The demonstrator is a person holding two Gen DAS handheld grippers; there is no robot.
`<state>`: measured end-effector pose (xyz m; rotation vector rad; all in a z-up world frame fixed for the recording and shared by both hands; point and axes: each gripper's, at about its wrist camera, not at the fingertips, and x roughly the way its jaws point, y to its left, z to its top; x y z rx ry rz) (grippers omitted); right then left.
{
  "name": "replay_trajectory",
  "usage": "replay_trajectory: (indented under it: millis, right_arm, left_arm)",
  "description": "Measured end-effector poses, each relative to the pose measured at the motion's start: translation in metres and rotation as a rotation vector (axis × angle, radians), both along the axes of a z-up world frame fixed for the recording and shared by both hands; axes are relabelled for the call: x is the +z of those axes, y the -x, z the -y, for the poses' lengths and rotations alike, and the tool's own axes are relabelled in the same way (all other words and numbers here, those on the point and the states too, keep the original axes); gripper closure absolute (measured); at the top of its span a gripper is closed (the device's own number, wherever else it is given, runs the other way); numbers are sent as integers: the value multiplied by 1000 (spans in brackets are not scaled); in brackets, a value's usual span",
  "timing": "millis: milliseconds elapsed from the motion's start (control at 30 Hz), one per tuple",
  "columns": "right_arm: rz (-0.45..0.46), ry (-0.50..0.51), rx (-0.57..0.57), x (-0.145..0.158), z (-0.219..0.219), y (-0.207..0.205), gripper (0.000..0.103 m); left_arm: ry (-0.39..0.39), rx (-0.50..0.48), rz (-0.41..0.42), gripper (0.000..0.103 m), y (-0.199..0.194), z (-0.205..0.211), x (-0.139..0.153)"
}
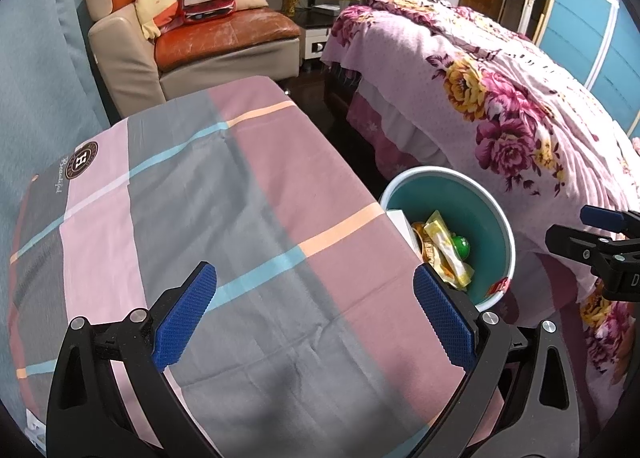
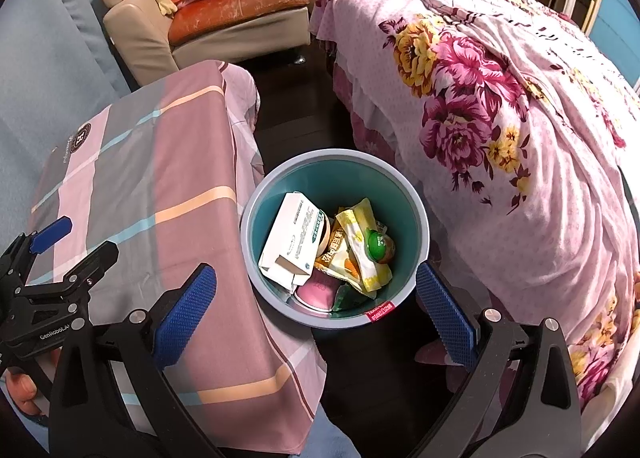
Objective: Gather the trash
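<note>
Right wrist: white box [image 2: 295, 243] tilted in bin [image 2: 256, 194], long axis diagonal.

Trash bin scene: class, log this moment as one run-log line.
left gripper: open, empty, over table | right gripper: open, empty, above bin | bin: holds box, wrappers | table: no trash seen

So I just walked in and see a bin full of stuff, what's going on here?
A person is collecting trash with a gripper in each hand. Both the left gripper and right gripper are open and hold nothing. The bin, on the floor between the cloth-covered table and the bed, already holds a white carton, snack wrappers and a green-lidded cup.
</note>
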<state>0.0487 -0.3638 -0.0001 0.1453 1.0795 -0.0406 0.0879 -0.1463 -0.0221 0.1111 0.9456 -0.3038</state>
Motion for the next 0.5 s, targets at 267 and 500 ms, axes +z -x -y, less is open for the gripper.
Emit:
replay_trajectory:
  millis: [267, 500]
  right_arm:
    - [-2, 0, -1, -2, 0, -1, 7]
    - [-6, 1, -3, -5, 0, -1, 7]
  left_arm:
    - [-7, 2, -3, 4, 0, 0, -4]
    - [-5, 17, -26, 4, -1, -5, -9]
